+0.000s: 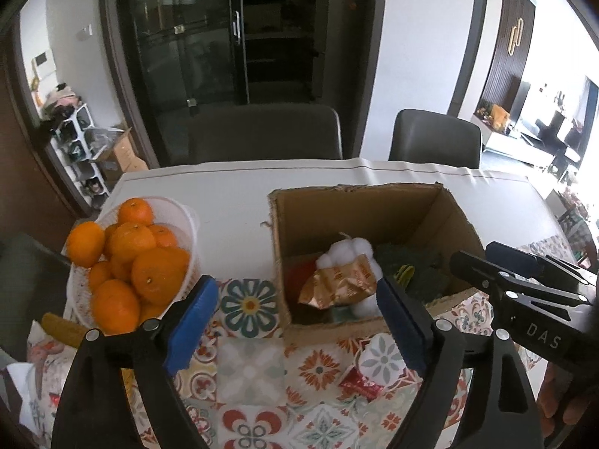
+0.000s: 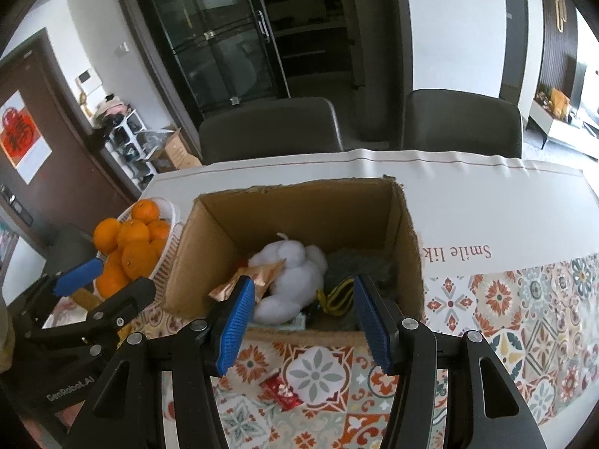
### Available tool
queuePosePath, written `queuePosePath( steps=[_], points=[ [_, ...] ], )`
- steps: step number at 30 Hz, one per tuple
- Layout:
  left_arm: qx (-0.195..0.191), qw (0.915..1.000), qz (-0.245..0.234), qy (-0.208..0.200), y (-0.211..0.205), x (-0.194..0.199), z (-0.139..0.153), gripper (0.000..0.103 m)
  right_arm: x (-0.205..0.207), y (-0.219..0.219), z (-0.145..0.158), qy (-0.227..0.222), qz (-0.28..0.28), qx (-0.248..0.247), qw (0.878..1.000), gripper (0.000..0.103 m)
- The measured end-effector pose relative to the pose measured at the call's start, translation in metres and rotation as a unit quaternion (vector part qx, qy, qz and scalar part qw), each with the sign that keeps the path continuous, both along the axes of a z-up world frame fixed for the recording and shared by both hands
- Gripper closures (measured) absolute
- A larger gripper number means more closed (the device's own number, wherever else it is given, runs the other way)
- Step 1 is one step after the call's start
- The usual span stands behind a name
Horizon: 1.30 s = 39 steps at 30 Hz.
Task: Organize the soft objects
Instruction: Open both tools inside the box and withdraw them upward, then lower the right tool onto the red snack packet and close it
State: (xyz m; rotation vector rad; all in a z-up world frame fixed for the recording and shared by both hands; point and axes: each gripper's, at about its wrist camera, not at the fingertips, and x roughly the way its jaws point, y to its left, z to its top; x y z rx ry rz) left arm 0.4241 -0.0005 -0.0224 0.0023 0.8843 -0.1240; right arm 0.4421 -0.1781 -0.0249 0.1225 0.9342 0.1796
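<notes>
An open cardboard box (image 1: 322, 202) (image 2: 299, 205) stands on the patterned tablecloth. Inside lie a white fluffy plush (image 1: 352, 254) (image 2: 292, 280), a gold foil packet (image 1: 340, 284) (image 2: 254, 277), a dark green soft item (image 1: 419, 265) (image 2: 355, 265) and a yellow-black piece (image 2: 337, 295). A small red wrapped packet (image 1: 359, 383) (image 2: 282, 391) lies on the cloth in front of the box. My left gripper (image 1: 295, 329) is open and empty, just before the box. My right gripper (image 2: 305, 327) is open and empty over the box's near edge.
A white basket (image 1: 187, 220) (image 2: 170, 247) of oranges (image 1: 131, 262) stands left of the box. A yellow item (image 1: 60, 327) lies beside it. Two dark chairs (image 1: 262, 131) (image 1: 434, 138) stand behind the table. The right gripper shows in the left wrist view (image 1: 524, 292).
</notes>
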Motion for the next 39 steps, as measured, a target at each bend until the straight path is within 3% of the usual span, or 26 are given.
queuePosePath(
  steps=[18,39],
  points=[
    [0.024,0.9975,0.061,0.024,0.032,-0.05,-0.027,0.003,-0.038,0.035,-0.023,0.016,0.068,-0.026,0.997,0.047],
    [0.046,0.9875,0.106,0.107,0.037,-0.081,-0.103,0.002,-0.052,0.054,-0.09,0.07,0.148,-0.063,0.984,0.047]
  ],
)
